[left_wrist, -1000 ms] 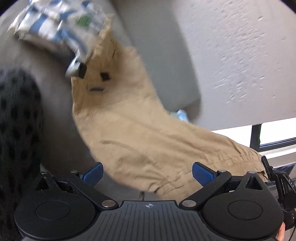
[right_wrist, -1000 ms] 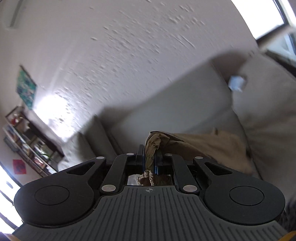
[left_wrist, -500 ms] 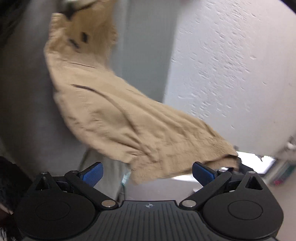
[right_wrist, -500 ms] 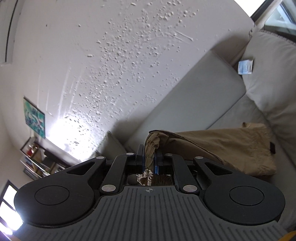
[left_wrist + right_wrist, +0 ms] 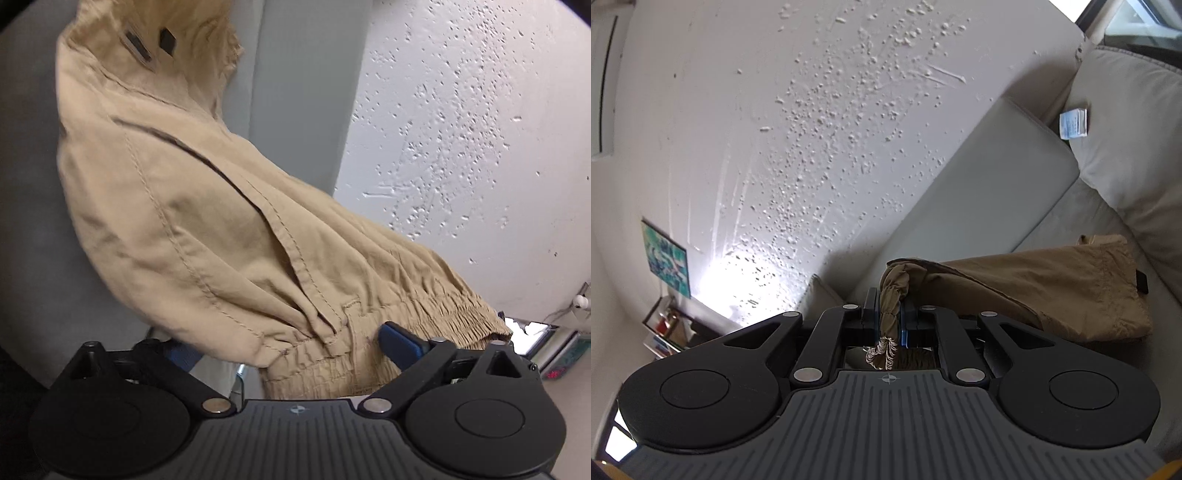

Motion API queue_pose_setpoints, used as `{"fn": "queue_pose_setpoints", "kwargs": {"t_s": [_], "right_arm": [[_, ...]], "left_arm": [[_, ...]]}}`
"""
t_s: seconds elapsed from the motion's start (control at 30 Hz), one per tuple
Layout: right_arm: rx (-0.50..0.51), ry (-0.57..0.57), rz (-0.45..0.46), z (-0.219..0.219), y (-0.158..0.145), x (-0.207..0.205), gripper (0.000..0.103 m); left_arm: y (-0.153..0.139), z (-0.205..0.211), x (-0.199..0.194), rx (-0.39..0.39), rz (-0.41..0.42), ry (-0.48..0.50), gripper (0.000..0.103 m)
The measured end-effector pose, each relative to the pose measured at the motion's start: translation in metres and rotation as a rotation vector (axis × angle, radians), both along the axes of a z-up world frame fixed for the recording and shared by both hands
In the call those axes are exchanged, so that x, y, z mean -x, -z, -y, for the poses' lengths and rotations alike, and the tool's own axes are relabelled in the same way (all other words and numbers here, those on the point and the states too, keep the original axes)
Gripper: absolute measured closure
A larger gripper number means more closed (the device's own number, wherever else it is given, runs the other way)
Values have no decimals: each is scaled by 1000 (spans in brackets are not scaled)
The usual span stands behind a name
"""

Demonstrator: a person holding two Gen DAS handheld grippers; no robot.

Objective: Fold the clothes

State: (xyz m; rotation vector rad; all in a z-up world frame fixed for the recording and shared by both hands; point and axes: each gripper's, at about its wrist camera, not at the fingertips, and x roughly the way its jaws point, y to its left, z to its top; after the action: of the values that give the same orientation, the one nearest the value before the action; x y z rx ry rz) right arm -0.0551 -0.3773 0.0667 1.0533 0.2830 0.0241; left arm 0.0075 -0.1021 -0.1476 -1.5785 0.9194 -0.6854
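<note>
Tan shorts [image 5: 207, 206] with an elastic waistband hang stretched across the left wrist view, their legs lying on the grey sofa [image 5: 295, 92]. My left gripper [image 5: 291, 343] is open, its blue pads wide apart, and the waistband lies between them. My right gripper [image 5: 889, 314] is shut on the bunched waistband of the shorts [image 5: 1052, 288], with the drawstring ends hanging behind the jaws. The rest of the shorts trails down to the sofa seat [image 5: 1071, 221].
A textured white wall [image 5: 831, 129] rises behind the sofa back [image 5: 979, 192]. A pale cushion [image 5: 1137, 140] and a small blue-white packet [image 5: 1073, 123] sit at the right. A shelf with a picture [image 5: 666, 258] stands far left.
The left gripper has closed in on the shorts, so the waistband now sits between its open pads. The right gripper has kept its hold and swung slightly, showing more sofa.
</note>
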Motion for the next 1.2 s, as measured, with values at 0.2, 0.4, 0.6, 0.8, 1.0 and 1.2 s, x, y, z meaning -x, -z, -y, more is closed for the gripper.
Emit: {"fn": "queue_pose_setpoints", "kwargs": {"t_s": [0.2,0.4,0.6,0.8,1.0,1.2], "right_arm": [[14,17,-2,15,3,12,93],[69,65,-25,36,2,25,93],[109,21,-54,43,0,26,93],[193,-6,29,33,-24,37,93],[234,-3,165,29,-58,64,93],[414,-5,403,5,-125,131,93]], "left_arm": [[-26,-33,-31,41,43,1,41],[-78,-79,-57,4,175,-51,77],[-156,-105,-75,-96,314,-88,82],[-205,-118,-65,-125,435,-82,82],[-263,-129,-32,-119,617,-84,82],[-338,-151,27,-119,841,-124,82]]}}
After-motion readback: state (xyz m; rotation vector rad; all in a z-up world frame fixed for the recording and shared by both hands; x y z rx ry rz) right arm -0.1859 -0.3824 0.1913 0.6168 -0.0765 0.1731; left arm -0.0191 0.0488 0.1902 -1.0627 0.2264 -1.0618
